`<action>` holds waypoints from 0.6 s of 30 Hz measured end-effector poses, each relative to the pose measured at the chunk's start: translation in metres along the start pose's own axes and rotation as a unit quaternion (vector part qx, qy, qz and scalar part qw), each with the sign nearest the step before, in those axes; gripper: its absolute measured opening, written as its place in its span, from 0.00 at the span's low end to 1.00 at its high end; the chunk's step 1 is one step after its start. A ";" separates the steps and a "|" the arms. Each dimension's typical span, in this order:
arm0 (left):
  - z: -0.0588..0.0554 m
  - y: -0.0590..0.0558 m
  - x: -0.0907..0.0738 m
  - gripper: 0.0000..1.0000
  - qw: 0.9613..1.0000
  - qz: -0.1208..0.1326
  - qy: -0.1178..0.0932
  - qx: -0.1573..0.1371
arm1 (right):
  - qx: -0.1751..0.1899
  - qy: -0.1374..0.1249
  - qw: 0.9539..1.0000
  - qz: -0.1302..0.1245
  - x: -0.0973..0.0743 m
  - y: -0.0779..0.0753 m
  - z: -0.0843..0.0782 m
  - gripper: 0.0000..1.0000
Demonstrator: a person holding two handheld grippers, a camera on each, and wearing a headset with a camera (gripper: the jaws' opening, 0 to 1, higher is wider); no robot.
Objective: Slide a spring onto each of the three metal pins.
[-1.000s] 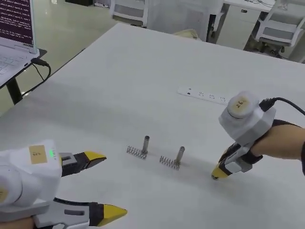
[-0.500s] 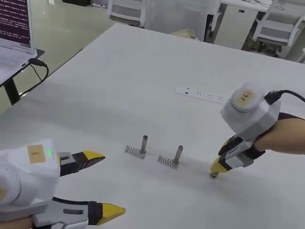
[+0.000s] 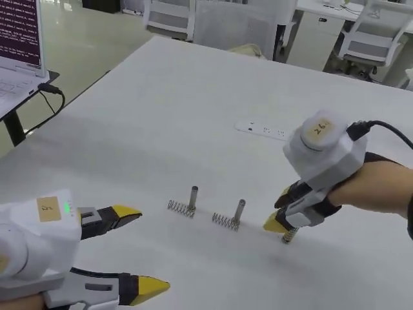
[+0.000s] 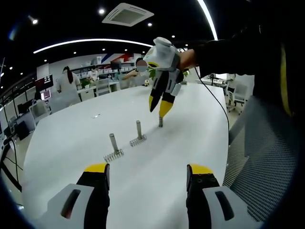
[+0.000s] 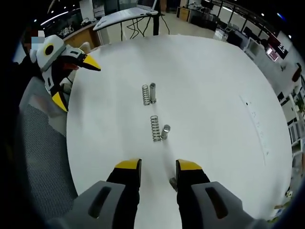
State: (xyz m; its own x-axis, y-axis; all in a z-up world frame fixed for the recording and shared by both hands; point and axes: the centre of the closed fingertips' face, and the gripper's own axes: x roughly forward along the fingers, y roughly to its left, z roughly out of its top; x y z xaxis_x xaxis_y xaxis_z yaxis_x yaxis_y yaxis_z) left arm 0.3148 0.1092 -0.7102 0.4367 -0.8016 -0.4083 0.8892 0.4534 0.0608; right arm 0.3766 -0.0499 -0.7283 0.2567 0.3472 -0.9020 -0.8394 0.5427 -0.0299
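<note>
Right gripper (image 3: 279,227), jaws slightly apart and empty, stood tip-down at the third pin (image 3: 288,236). The pin rose between the jaws, close against one, whether touching cannot be told. It looked ribbed, so it probably already carried a spring. Hazard: if you drew this gripper off sideways, a jaw could catch the pin and topple it, or drag its spring off. Left pin (image 3: 193,196) and middle pin (image 3: 239,210) stood upright and bare, well apart from the right gripper. The left spring (image 3: 181,207) and middle spring (image 3: 226,221) lay at their feet on the tabletop (image 3: 193,116), where a careless grasp could knock a pin or roll a spring away. Left gripper (image 3: 139,248), jaws wide apart and empty, hovered clear of the row.
</note>
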 end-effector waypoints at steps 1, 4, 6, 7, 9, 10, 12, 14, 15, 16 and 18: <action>0.000 0.000 0.000 0.61 1.000 0.000 0.000 0.000 | 0.001 -0.003 1.000 0.000 0.001 0.001 0.001 0.27; 0.000 0.000 0.000 0.61 1.000 -0.001 0.000 0.000 | 0.009 -0.016 1.000 0.001 0.008 0.006 0.007 0.26; 0.001 -0.001 0.000 0.61 1.000 -0.001 -0.001 0.000 | 0.016 -0.019 1.000 0.003 0.013 0.009 0.008 0.26; 0.001 -0.001 0.000 0.61 1.000 -0.001 -0.001 0.000 | 0.018 -0.021 1.000 0.001 0.016 0.010 0.008 0.25; 0.001 0.000 0.000 0.61 1.000 0.000 -0.001 0.000 | 0.028 -0.028 0.999 0.001 0.021 0.011 0.010 0.25; 0.000 0.000 0.000 0.61 1.000 -0.001 0.000 -0.001 | 0.036 -0.034 0.999 -0.001 0.024 0.012 0.012 0.25; 0.000 -0.001 0.000 0.61 1.000 -0.002 -0.001 -0.001 | 0.048 -0.040 0.998 -0.003 0.028 0.012 0.013 0.24; 0.000 -0.001 0.001 0.61 1.000 -0.002 0.000 0.000 | 0.058 -0.048 0.997 -0.005 0.033 0.011 0.015 0.23; 0.000 -0.001 0.001 0.60 1.000 -0.003 0.000 -0.001 | 0.062 -0.050 0.997 -0.007 0.034 0.011 0.016 0.23; 0.000 -0.001 0.001 0.60 1.000 -0.003 0.000 -0.001 | 0.064 -0.051 0.997 -0.008 0.036 0.011 0.016 0.23; 0.000 0.000 0.001 0.60 1.000 -0.003 0.000 -0.002 | 0.070 -0.053 0.996 -0.011 0.040 0.010 0.017 0.23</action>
State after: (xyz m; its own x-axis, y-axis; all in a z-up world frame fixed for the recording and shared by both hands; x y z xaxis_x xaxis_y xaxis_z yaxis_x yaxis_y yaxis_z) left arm 0.3147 0.1085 -0.7106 0.4319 -0.8043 -0.4081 0.8912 0.4503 0.0559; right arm 0.3863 -0.0178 -0.7575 0.3296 0.4097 -0.8506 -0.7595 0.6503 0.0189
